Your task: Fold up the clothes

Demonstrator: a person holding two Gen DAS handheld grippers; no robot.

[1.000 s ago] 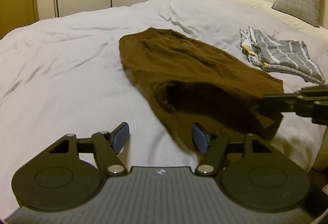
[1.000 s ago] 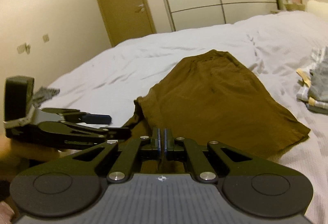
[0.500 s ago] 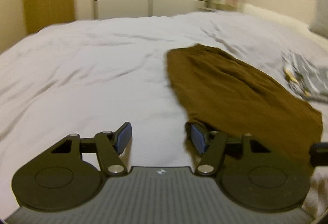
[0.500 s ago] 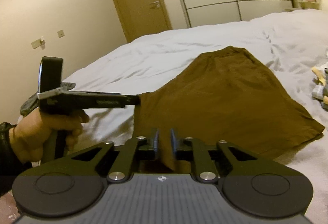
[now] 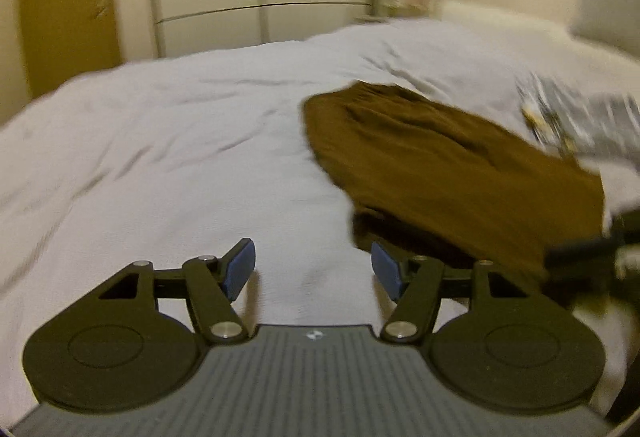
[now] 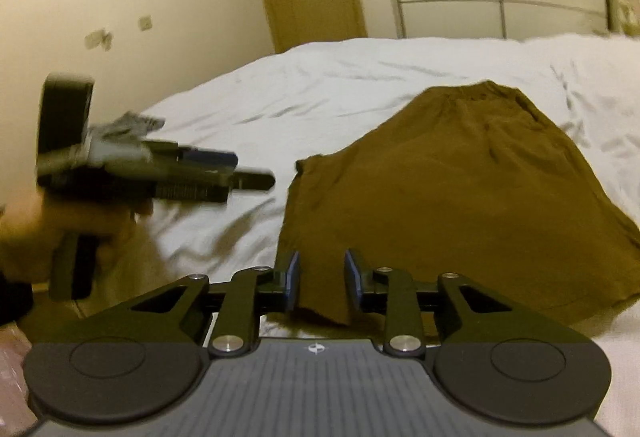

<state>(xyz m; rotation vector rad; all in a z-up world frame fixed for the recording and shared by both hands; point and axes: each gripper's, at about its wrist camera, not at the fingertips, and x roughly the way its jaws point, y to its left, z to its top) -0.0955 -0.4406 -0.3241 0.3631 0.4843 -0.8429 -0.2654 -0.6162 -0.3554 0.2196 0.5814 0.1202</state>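
Two claws work over one brown garment [image 6: 472, 189] spread on a white bed [image 5: 168, 157]. On the left, the left claw [image 5: 313, 269] hangs spread over bare sheet, its blue pads [image 5: 240, 269] wide apart and holding nothing; the near left corner of the garment lies just beside its right pad. In the right wrist view the same tool shows at the far left, blurred, in a hand [image 6: 60, 233], clear of the cloth. Moving right, the garment lies mostly flat, its gathered waistband at the far end and its hem near. The right claw [image 6: 322, 277] is parted, with the near hem corner sitting loosely between its pads, not pinched. Further right, a striped piece of clothing [image 5: 580, 117] lies just past the garment's right edge; whether they touch is too blurred to tell.

The risk, as I judge it: neither claw has a grip, so a lift now would let the hem slide out. The corner under the left side looks doubled, and folding over it could trap a crease. A wide sweep rightward could drag the striped piece.
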